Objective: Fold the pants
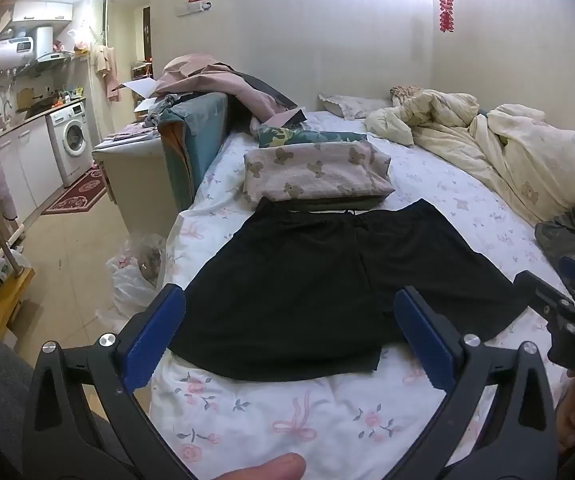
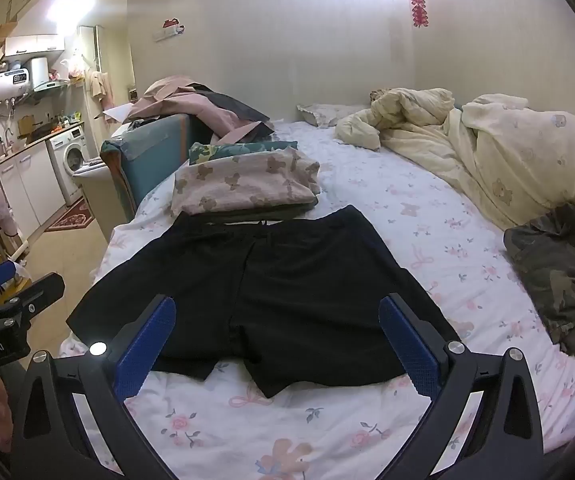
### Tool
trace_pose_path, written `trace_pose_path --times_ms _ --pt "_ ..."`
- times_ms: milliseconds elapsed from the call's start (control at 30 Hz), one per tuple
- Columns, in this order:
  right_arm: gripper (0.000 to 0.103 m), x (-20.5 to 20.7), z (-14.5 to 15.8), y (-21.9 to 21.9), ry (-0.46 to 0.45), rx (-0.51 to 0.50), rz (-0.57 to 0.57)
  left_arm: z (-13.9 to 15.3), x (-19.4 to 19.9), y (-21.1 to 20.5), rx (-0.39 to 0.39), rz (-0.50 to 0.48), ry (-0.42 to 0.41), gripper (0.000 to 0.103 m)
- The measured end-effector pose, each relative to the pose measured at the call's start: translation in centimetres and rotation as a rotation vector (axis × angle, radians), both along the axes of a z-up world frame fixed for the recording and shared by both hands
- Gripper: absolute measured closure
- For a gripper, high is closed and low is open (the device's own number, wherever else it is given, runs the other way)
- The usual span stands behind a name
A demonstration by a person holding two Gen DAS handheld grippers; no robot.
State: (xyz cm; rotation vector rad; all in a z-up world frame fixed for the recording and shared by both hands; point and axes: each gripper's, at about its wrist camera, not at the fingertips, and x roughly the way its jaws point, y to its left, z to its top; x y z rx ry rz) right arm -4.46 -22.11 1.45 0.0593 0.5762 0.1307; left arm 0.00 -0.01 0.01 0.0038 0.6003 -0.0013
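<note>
Flat on the floral bedsheet, black shorts are spread; left gripper and right gripper are held released above them.

Folded bear-print cloth, rumpled cream quilt, washing machine.

We hold our left gripper and right gripper side by side, jaws spread wide, gripping nothing.
</note>
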Motion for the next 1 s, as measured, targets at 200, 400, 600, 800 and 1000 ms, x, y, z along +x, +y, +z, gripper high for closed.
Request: trace_pose_path --times_ms 200,400,600,800,1000 --pt "0.000 0.14 -0.05 -0.09 0.011 0.007 0.003 -0.05 0.01 -0.05 -0.001 -0.001 0.001 0.000" --pt "0.000 0.16 -0.04 -0.20 0.012 0.012 0.001 -0.07 0.00 -0.12 0.002 0.001 -0.004 0.000" --pt "0.000 0.18 -0.08 -0.19 0.011 0.011 0.001 0.17 0.13 -0.43 0.008 0.003 -0.007 0.000" --pt "0.000 0.14 -0.09 -0.19 0.011 0.014 0.001 0.71 0.06 -0.49 0.009 0.004 -0.011 0.000" --pt "0.000 0.14 -0.11 -0.17 0.012 0.012 0.000 0.68 0.01 -0.48 0.010 0.004 -0.012 0.000"
